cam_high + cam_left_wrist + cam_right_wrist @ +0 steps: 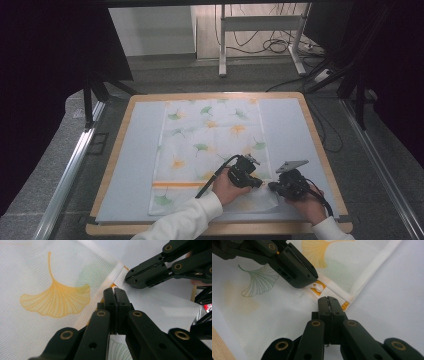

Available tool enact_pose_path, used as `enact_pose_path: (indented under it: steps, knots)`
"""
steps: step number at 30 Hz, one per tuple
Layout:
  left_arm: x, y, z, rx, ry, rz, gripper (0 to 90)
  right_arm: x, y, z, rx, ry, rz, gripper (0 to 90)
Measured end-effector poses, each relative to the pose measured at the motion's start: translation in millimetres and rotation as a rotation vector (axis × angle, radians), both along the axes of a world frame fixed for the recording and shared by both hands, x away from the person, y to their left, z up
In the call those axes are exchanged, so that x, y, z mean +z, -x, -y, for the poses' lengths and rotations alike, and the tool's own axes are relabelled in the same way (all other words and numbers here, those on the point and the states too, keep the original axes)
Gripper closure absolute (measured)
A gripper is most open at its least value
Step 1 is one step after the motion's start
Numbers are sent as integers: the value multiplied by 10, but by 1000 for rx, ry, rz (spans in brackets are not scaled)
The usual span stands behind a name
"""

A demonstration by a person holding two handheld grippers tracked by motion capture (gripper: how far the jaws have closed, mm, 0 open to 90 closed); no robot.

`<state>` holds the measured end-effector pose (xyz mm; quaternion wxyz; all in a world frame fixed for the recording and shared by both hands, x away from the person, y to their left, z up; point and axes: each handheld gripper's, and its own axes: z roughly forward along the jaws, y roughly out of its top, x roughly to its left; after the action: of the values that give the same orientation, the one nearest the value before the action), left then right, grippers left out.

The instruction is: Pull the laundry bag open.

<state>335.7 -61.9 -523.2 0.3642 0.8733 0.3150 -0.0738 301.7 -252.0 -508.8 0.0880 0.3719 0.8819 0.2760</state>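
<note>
Both the left gripper (pixel 115 291) and right gripper (pixel 328 299) have jaws closed tight, pinching the cloth's (pixel 210 135) folded near-right corner.

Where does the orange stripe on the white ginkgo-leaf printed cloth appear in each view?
High view: orange stripe runs across the cloth's lower left, left of the left gripper.
Left gripper view: a sliver beside the closed jaws.
Right gripper view: centre, under the folded hem.
Shared landmark: the cloth's folded hem.
</note>
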Motion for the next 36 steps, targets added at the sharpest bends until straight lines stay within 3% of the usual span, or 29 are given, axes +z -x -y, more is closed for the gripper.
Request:
enact_pose_path:
  steps: [5, 7, 9, 12, 13, 16, 19, 23, 29, 36]
  knots:
    - [-9, -16, -2, 2, 11, -12, 900, 1, -15, 18, -5, -25, -16, 893]
    - [-14, -6, 17, 3, 17, 2, 900, 44, -55, 46, -31, -81, -13, 893]
    - [0, 9, 41, 2, 5, 18, 900, 118, -111, 51, -59, -103, 11, 893]
    - [5, 5, 45, 1, 2, 12, 900, 34, -161, -4, -53, -52, -17, 893]
    - [7, 3, 46, 0, -1, 13, 900, 4, -167, -12, -50, -63, -36, 894]
    - [34, -9, 59, -13, -21, 15, 900, 19, -143, -68, -45, -9, -9, 894]
    - [82, -35, 57, -31, -53, 14, 900, 19, -111, -90, -43, 16, 10, 896]
    - [102, -37, 83, -22, -66, 2, 900, 6, -99, -75, -52, -1, 15, 897]
    - [75, -34, 35, 2, -46, -26, 900, -4, -96, -56, -46, -12, 22, 897]
    - [55, -47, -166, 15, -36, -50, 900, -3, -95, -50, -40, -14, 21, 897]
